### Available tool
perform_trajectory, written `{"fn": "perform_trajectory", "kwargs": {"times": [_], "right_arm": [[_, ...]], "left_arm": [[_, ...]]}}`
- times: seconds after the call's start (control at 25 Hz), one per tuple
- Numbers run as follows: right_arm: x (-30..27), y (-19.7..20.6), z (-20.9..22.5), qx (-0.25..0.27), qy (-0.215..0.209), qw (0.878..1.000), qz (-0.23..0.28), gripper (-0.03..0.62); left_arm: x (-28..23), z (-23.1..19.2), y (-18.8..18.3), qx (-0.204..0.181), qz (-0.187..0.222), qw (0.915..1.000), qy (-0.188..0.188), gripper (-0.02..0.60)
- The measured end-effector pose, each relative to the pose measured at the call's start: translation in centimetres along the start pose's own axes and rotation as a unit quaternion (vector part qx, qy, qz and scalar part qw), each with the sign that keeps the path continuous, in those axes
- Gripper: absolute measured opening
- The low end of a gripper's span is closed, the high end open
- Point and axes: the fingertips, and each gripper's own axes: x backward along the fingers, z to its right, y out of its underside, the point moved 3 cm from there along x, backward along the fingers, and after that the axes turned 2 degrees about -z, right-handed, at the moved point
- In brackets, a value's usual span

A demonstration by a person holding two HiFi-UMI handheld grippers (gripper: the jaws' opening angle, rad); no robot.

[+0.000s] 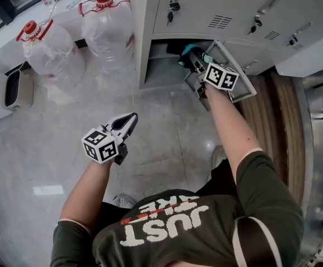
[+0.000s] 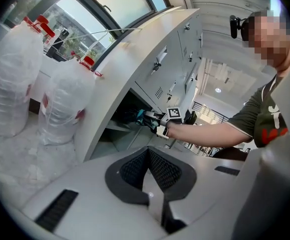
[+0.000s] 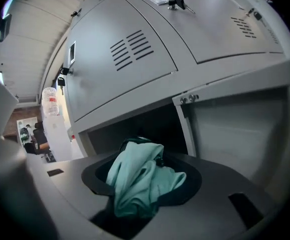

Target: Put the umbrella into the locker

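A folded teal umbrella (image 3: 141, 180) sits between the jaws of my right gripper (image 1: 195, 61), which is shut on it. Its tip (image 1: 190, 50) reaches the mouth of the open bottom locker (image 1: 161, 65), whose door (image 1: 233, 71) swings out to the right. From the left gripper view, the right gripper (image 2: 152, 120) with the umbrella shows at the dark locker opening (image 2: 127, 111). My left gripper (image 1: 127, 124) hangs over the floor, apart from the locker, its jaws shut with nothing between them (image 2: 147, 171).
Two big water bottles with red caps (image 1: 110, 26) (image 1: 45, 48) stand on the floor left of the grey locker bank (image 1: 233, 10). A dark dustpan-like tray (image 1: 14, 88) lies at far left. A wooden strip (image 1: 275, 115) runs along the right.
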Motion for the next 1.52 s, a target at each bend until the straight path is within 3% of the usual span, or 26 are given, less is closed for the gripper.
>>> {"fn": "perform_trajectory", "kwargs": {"times": [0.32, 0.72, 1.08, 1.52], "right_arm": [[-4.9, 1.9, 2.6, -0.031, 0.008, 0.999, -0.001, 0.216], [-10.1, 2.7, 2.3, 0.048, 0.002, 0.999, -0.006, 0.218], [-13.9, 4.3, 1.6, 0.152, 0.014, 0.988, -0.036, 0.218], [-17.4, 4.1, 1.9, 0.199, 0.01, 0.978, -0.061, 0.221]], "left_arm": [[-0.9, -0.4, 0.2, 0.006, 0.001, 0.9995, -0.032, 0.008], [-1.2, -0.5, 1.2, 0.022, 0.005, 0.9978, -0.062, 0.008], [-1.1, -0.6, 1.9, 0.03, 0.006, 0.9968, -0.073, 0.008], [-1.4, -0.8, 2.7, 0.047, 0.005, 0.9959, -0.077, 0.008]]}}
